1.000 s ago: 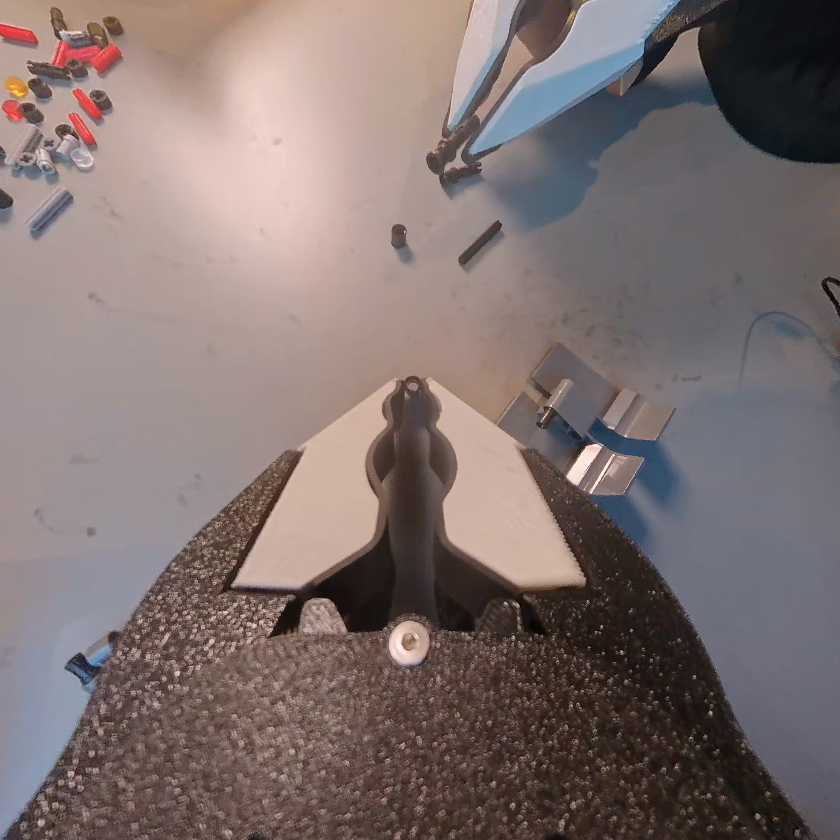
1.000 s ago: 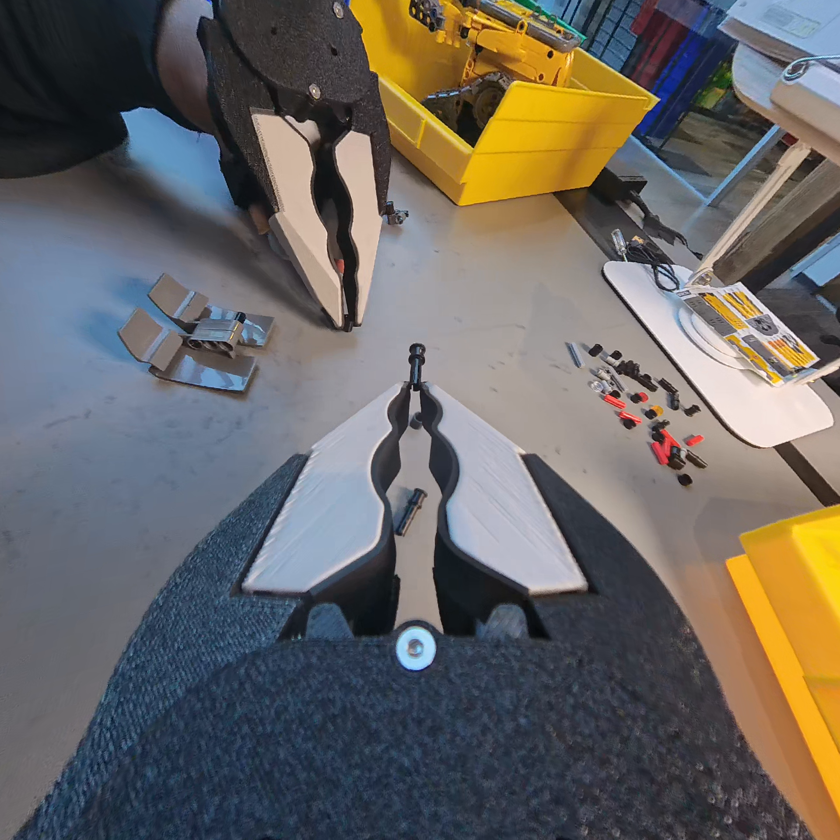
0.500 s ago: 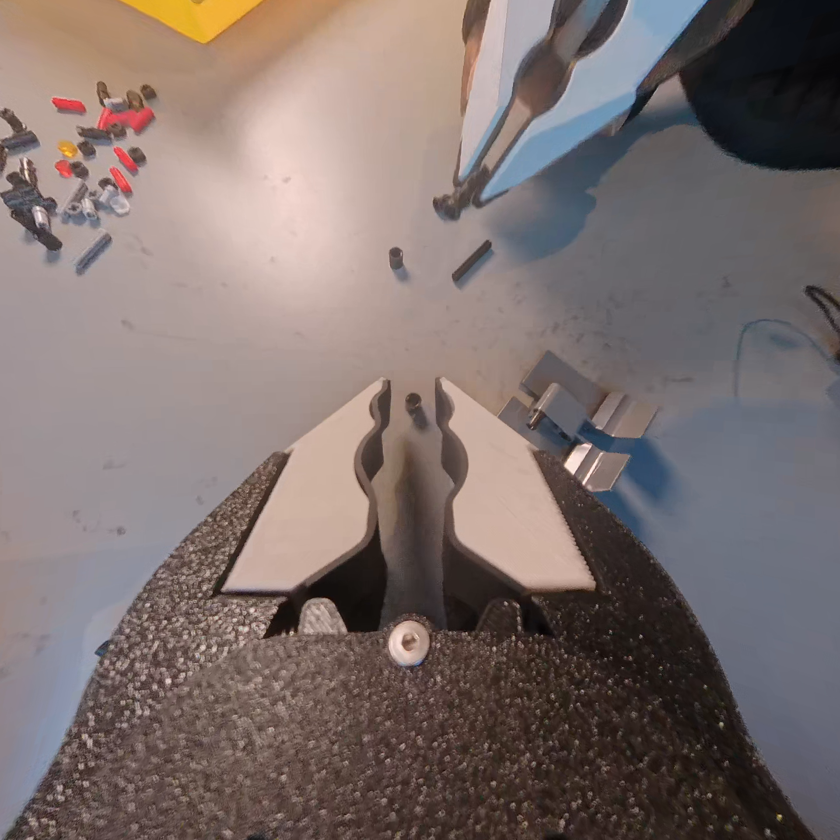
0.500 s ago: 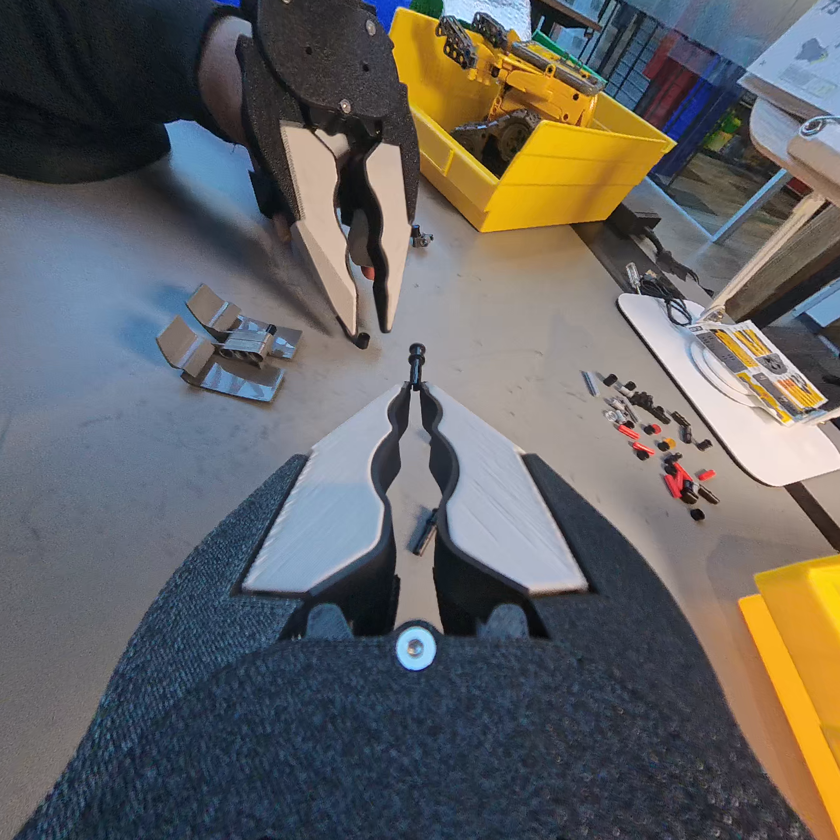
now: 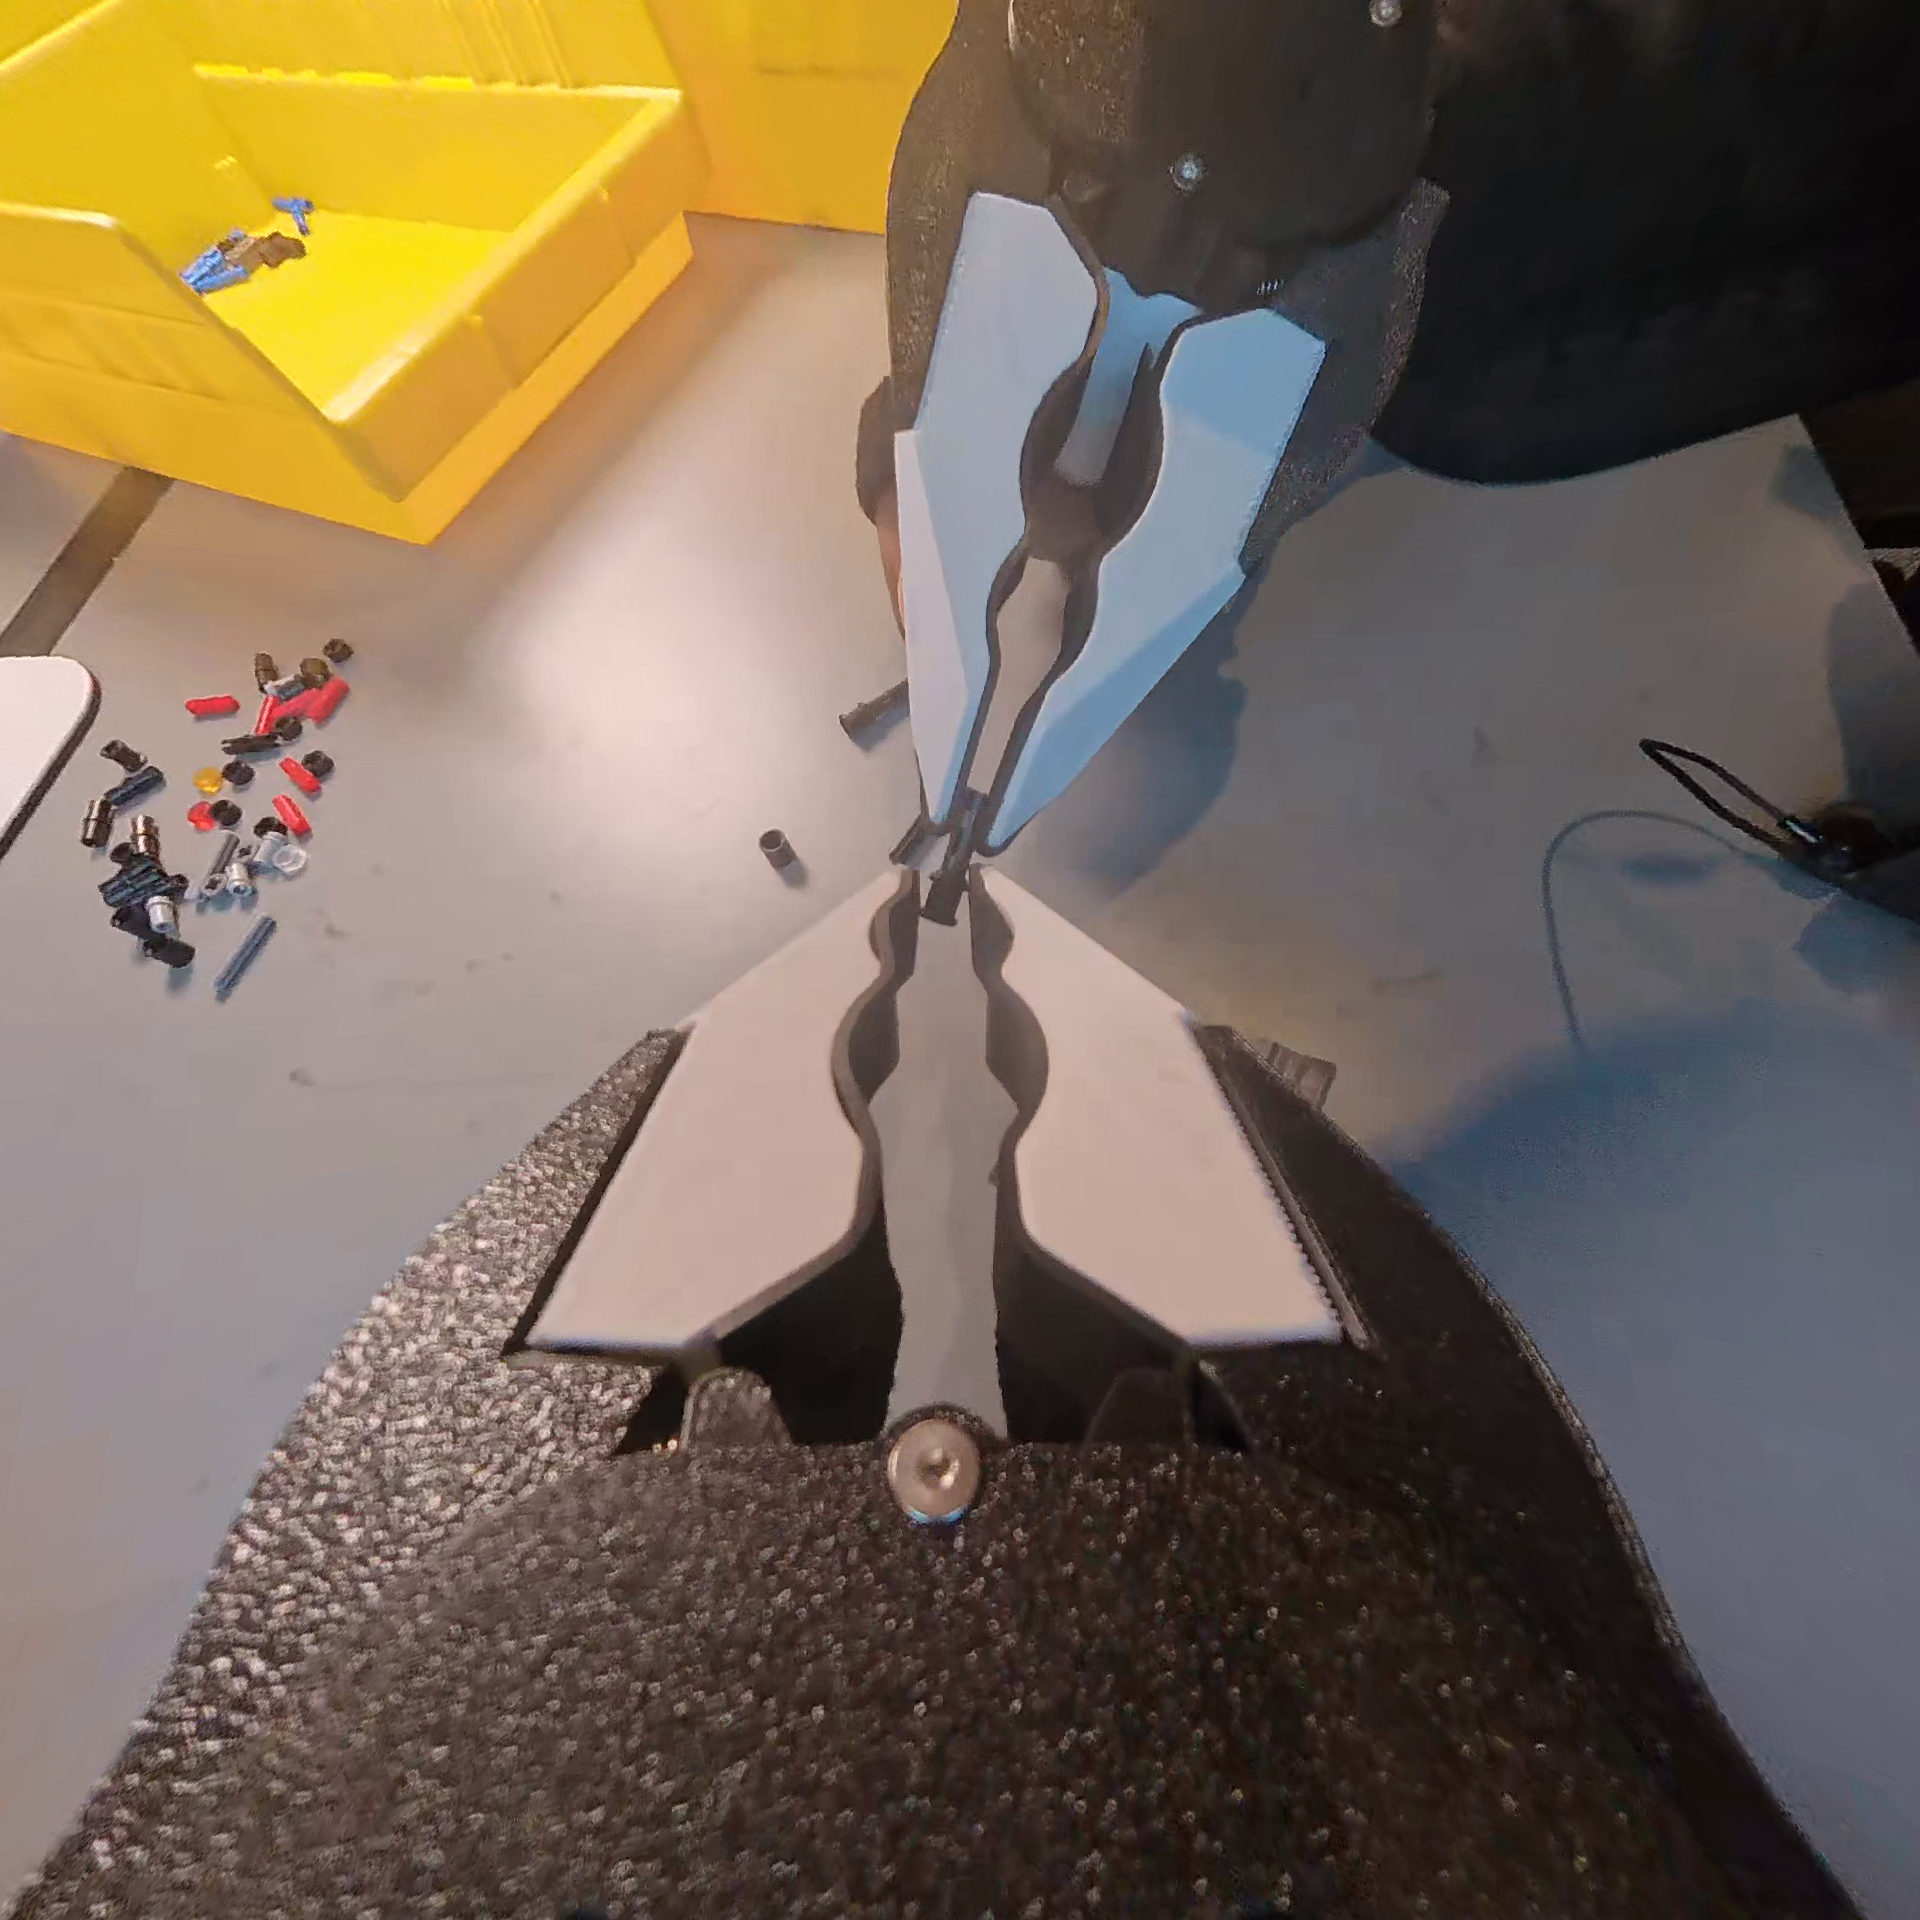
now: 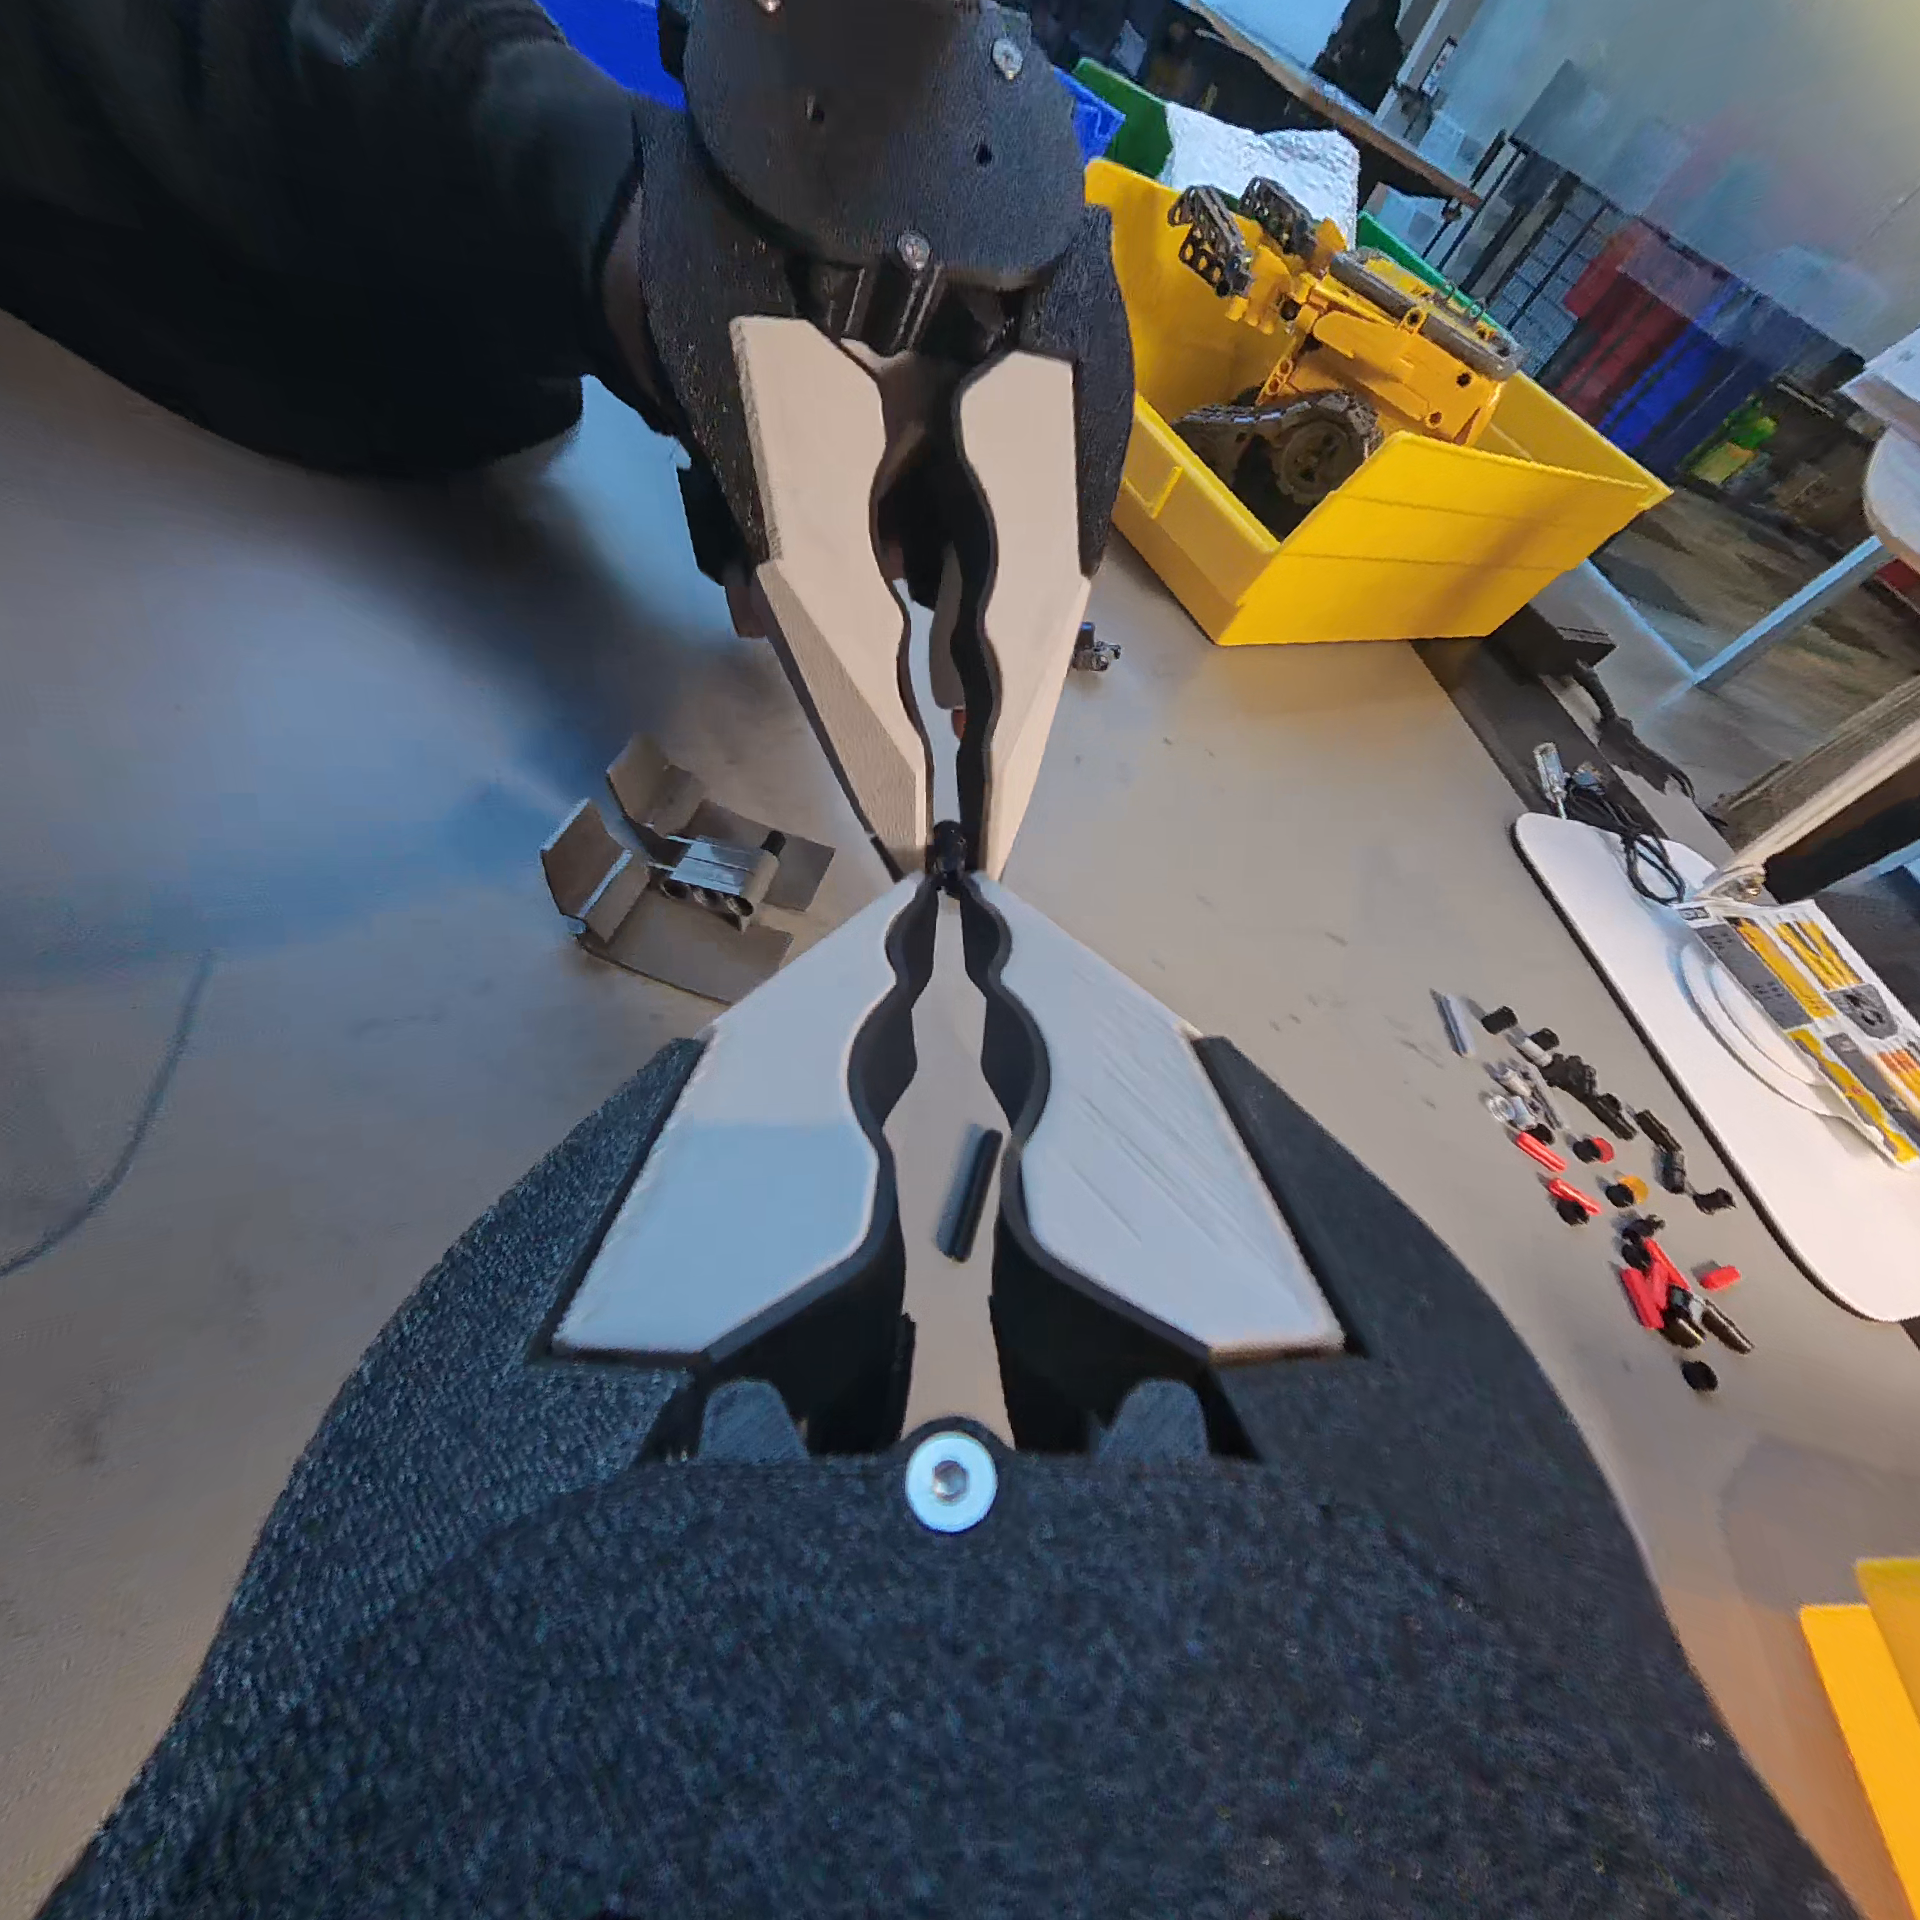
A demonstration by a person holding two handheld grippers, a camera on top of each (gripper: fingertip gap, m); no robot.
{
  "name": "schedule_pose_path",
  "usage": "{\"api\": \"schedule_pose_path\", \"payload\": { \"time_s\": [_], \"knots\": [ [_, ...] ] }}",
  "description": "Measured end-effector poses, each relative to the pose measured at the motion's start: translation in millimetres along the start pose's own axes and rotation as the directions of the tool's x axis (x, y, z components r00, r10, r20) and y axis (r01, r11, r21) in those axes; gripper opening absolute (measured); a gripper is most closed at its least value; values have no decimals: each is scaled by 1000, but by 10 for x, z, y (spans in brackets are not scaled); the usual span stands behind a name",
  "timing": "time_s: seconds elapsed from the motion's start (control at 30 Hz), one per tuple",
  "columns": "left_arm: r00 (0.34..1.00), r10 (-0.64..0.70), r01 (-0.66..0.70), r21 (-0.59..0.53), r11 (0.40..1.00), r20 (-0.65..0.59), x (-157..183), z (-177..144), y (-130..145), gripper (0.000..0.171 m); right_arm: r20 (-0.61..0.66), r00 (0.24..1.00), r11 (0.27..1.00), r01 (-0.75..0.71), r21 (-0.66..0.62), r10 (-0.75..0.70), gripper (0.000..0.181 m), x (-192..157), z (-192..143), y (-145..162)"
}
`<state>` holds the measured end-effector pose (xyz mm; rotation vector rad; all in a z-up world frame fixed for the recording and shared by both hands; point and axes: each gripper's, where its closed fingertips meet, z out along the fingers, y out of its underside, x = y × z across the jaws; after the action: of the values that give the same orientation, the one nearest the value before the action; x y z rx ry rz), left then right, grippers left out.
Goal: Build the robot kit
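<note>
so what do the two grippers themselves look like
Both match: the left gripper and right gripper each have two pale grey wedge fingers with wavy black inner edges, set in a speckled black housing with one silver screw. A black sleeve shows behind the left one.

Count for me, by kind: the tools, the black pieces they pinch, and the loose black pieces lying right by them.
Tools: 2, left tool, right tool
Pinched: 2, black pin, held sleeve
Loose: 2, loose sleeve, black rod
Total: 6
</note>
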<state>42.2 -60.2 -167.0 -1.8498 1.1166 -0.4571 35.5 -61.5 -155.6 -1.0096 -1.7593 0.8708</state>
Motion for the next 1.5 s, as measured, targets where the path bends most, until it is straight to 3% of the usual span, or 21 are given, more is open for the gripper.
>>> {"api": "schedule_pose_path", "payload": {
  "time_s": [0.13,0.27,0.37,0.47,0.57,0.73,0.87,1.13,1.27,1.33,1.43,1.5],
  "knots": [
    [998,-42,45,62,997,-42,60,37,-78,6,23,995,987,-102,126,100,0,13,-51,-221],
    [971,-197,225,246,943,-133,18,-71,-343,6,4,988,962,-150,226,153,13,99,-138,-409],
    [893,-359,443,393,806,-271,-92,-240,-558,6,-16,980,934,-185,305,199,18,235,-282,-500],
    [744,-489,666,450,595,-455,-210,-374,-703,6,-101,986,943,-93,319,131,19,303,-345,-552],
    [581,-538,813,408,415,-610,-236,-411,-776,6,-249,969,965,68,252,-3,19,342,-308,-592],
    [398,-536,916,298,267,-744,-142,-360,-854,6,-380,909,956,247,159,-172,19,354,-255,-668],
    [338,-538,940,247,237,-772,-96,-319,-847,6,-361,917,960,238,150,-171,15,342,-245,-620],
    [325,-515,940,212,266,-793,-29,-326,-859,7,-247,967,965,120,232,-60,9,271,-279,-620],
    [288,-464,951,193,243,-838,-19,-413,-917,28,-184,983,959,27,282,27,7,264,-317,-640],
    [304,-496,946,195,260,-814,-18,-356,-879,17,-164,986,961,11,277,36,7,261,-328,-617],
    [296,-506,950,193,247,-810,-69,-361,-846,23,-178,984,964,28,264,20,7,257,-322,-597],
    [334,-536,939,226,259,-776,-156,-366,-772,25,-176,983,956,4,294,50,7,291,-368,-625]
  ]
}}
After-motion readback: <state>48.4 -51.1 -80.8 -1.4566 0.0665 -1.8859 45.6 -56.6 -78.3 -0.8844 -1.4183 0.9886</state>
